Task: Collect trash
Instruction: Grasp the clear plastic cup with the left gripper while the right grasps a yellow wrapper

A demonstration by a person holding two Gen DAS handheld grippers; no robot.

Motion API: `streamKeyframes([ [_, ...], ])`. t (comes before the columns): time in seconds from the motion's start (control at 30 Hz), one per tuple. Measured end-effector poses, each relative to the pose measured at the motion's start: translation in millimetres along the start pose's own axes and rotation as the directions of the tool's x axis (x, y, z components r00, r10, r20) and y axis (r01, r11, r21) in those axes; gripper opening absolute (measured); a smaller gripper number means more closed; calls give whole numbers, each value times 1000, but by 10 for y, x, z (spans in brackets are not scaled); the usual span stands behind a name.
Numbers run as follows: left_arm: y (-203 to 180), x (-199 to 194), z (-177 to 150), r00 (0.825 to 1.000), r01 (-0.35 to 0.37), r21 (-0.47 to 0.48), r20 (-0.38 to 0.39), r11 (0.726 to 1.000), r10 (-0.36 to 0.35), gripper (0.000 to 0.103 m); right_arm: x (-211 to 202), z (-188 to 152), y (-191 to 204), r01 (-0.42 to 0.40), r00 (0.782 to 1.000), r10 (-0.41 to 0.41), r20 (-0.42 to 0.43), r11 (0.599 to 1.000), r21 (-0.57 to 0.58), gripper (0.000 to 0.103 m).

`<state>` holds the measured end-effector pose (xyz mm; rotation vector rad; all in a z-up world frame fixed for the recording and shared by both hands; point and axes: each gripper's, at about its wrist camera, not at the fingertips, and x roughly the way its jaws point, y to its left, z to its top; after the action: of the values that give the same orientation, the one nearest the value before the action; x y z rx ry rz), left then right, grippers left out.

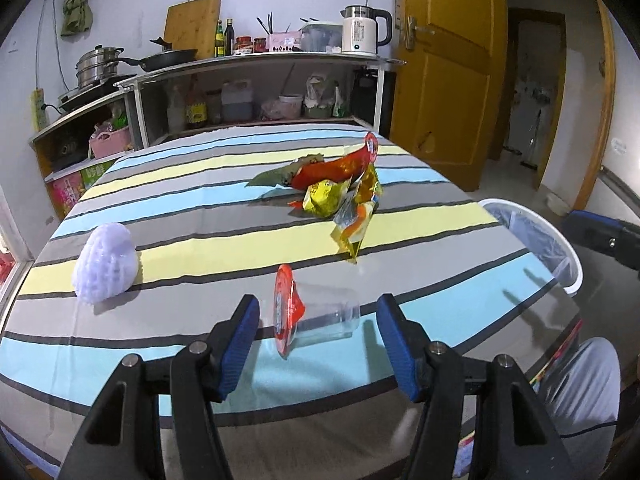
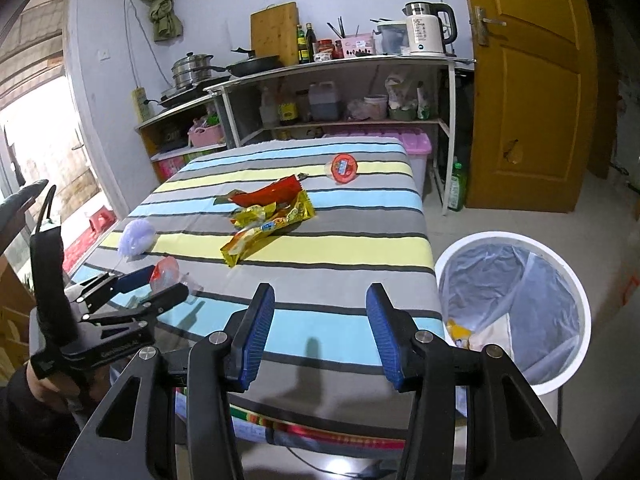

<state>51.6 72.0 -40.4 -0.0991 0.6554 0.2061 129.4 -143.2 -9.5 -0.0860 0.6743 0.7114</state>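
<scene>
Small kitchen, striped tablecloth [image 1: 200, 216] filling mid-frame. The bin [image 2: 516, 308] at lower right is partly cut off by the table edge, and its contents are hard to read. The left gripper [image 1: 316, 344] tilts down, jaws wide open around a tipped clear cup [image 1: 320, 316] without touching it. The right gripper [image 2: 320, 336] is open and empty. Wrappers [image 1: 340, 188] sit mid-table.

Beyond the left gripper [image 2: 154, 290], whose far finger hides part of the clear plastic cup [image 2: 168, 276], the kettle's [image 1: 360, 32] label print is too small to read, while right of the right gripper [image 2: 320, 336] the trash bin's [image 2: 576, 292] liner conceals most of its contents.
</scene>
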Motion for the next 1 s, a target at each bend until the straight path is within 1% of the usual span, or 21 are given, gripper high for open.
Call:
streamKeyframes([
  [0.2,19,113,5,998,-40,-7,-40,999,39,63,59,8,48,-6,1000,6,-11,1000,-8,49],
  [0.3,26,146,-4,998,-43,-12,-53,999,42,55,101,7,75,-11,1000,11,-21,1000,-14,49],
  [0.33,32,152,-11,998,-39,-14,-58,999,39,51,106,7,83,-11,1000,11,-23,1000,-15,49],
  [0.37,43,157,-12,998,-36,-15,-59,999,35,50,126,8,93,-12,1000,12,-28,1000,-16,49],
  [0.6,122,75,-8,1000,2,-40,-31,999,-3,49,245,43,147,-28,999,27,-46,1000,-14,49],
  [0.7,165,21,18,1000,8,-52,-15,999,-8,49,322,81,203,-43,998,42,-52,999,-14,49],
  [0.87,271,-50,52,1000,12,-70,8,997,-11,49,532,175,350,-70,995,69,-70,997,-14,49],
  [1.0,366,-82,55,1000,16,-88,20,996,-14,49,749,277,450,-86,992,86,-89,996,12,49],
])
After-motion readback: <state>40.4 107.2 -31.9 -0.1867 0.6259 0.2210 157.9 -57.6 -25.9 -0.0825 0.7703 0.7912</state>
